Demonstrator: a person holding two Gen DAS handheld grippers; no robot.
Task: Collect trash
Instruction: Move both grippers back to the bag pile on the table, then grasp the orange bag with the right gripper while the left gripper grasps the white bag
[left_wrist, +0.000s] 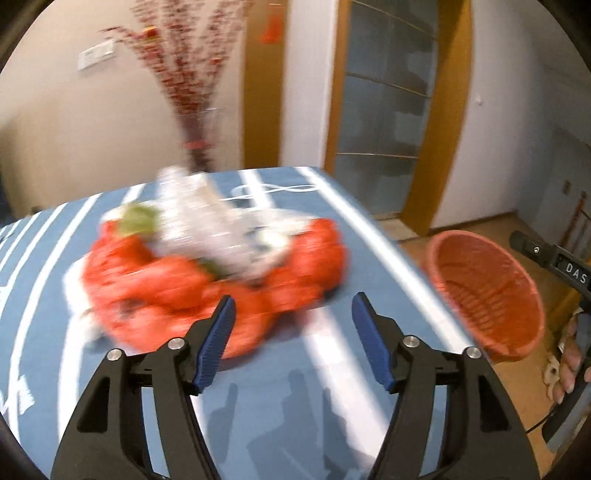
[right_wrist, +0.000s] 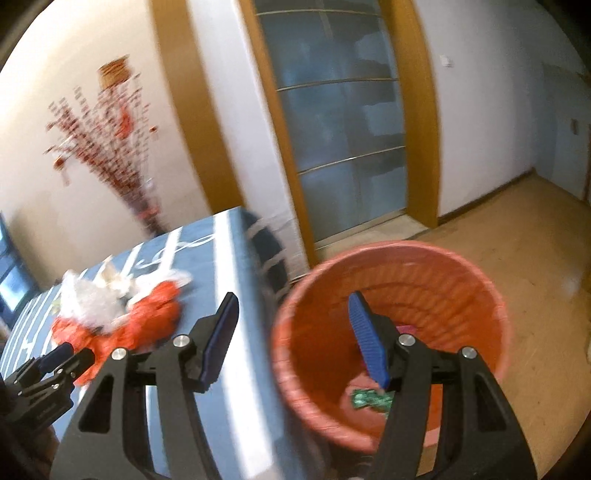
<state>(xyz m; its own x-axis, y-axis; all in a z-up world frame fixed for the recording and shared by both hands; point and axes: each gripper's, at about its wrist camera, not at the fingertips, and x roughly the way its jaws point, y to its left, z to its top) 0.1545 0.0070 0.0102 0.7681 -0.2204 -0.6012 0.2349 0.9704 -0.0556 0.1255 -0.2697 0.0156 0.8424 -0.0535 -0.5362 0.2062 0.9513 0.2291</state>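
Trash (left_wrist: 207, 258) lies heaped on the bench (left_wrist: 280, 406), which wears a blue cloth with white stripes: a crumpled red bag with what looks like white wrapping and a green scrap on top, though blur hides the detail. The left tongs (left_wrist: 291, 339) hang just short of the heap, jaws well apart with nothing between them. The right tongs (right_wrist: 291, 339) stand parted and empty over the bench's edge and a red basket (right_wrist: 369, 435) on the floor, which holds a green wrapper (right_wrist: 371, 400).
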